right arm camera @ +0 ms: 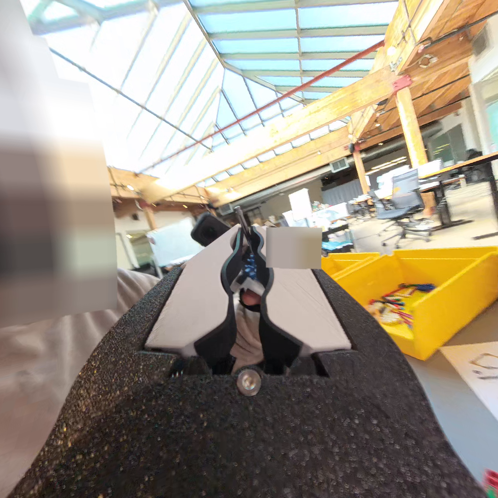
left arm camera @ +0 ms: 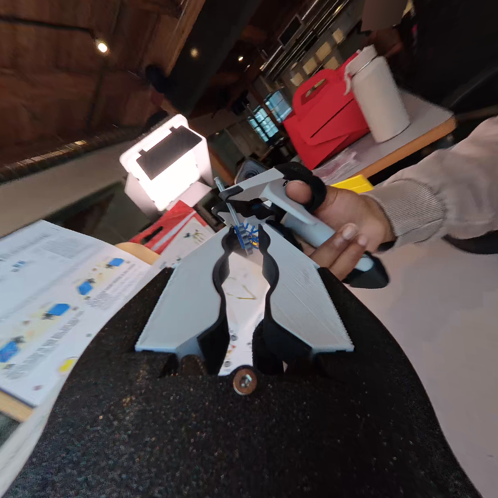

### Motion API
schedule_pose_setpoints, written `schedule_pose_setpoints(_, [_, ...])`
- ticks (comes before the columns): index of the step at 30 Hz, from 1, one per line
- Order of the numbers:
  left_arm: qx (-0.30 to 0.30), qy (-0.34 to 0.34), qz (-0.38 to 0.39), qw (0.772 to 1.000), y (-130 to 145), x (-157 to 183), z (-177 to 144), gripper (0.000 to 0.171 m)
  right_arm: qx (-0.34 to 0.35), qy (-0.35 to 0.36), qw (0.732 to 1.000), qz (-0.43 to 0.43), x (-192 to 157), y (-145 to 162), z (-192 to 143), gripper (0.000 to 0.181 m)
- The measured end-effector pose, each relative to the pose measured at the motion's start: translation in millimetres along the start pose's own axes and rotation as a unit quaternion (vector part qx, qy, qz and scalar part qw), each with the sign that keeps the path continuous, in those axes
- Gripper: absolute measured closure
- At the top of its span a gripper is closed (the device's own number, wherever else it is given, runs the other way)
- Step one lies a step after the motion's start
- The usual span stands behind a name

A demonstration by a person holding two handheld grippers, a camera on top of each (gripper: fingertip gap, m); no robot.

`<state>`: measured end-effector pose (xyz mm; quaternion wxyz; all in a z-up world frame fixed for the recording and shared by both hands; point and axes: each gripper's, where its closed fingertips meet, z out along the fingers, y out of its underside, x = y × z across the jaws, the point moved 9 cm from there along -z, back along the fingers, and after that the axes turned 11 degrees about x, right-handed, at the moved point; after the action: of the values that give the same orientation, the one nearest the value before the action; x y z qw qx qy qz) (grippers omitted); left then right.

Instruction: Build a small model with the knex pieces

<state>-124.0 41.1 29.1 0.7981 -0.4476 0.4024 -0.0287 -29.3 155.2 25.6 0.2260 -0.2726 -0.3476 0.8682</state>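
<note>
Left gripper (left arm camera: 244, 237) pinches a small blue part (left arm camera: 245, 238) at its tips, raised above the surface (left arm camera: 442, 323). Right gripper (right arm camera: 246, 238), closed narrow on a thin metal rod (right arm camera: 244, 225), meets it tip to tip. Manual (left arm camera: 48, 296) lies left, yellow bin (right arm camera: 436, 301) right.

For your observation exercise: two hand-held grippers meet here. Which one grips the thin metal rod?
The right hand-held gripper: its fingertips close on the metal rod. The left hand-held gripper pinches the small blue part instead.
</note>
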Motion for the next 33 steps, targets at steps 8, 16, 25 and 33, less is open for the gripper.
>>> schedule_pose_setpoints(8, [0.079, 0.170, -0.404, 0.895, 22.9, -13.0, -12.3, 0.137, -0.051, -0.050, 0.982, -0.176, -30.7, -15.8, -0.2, 0.180])
schedule_pose_setpoints(16, [0.113, 0.151, -0.424, 0.886, 19.2, -1.9, 5.1, 0.149, -0.089, -0.053, 0.974, -0.203, -28.6, -11.3, -2.7, 0.180])
schedule_pose_setpoints(25, [-0.068, -0.060, -0.068, 0.994, 12.7, -8.1, 5.1, 0.159, -0.150, 0.153, 0.933, -0.289, -12.6, -24.3, -2.5, 0.177])
schedule_pose_setpoints(33, [-0.082, -0.114, 0.134, 0.981, -3.3, -1.9, 1.6, 0.159, -0.013, 0.120, 0.989, -0.083, -8.5, -16.6, 1.5, 0.180])
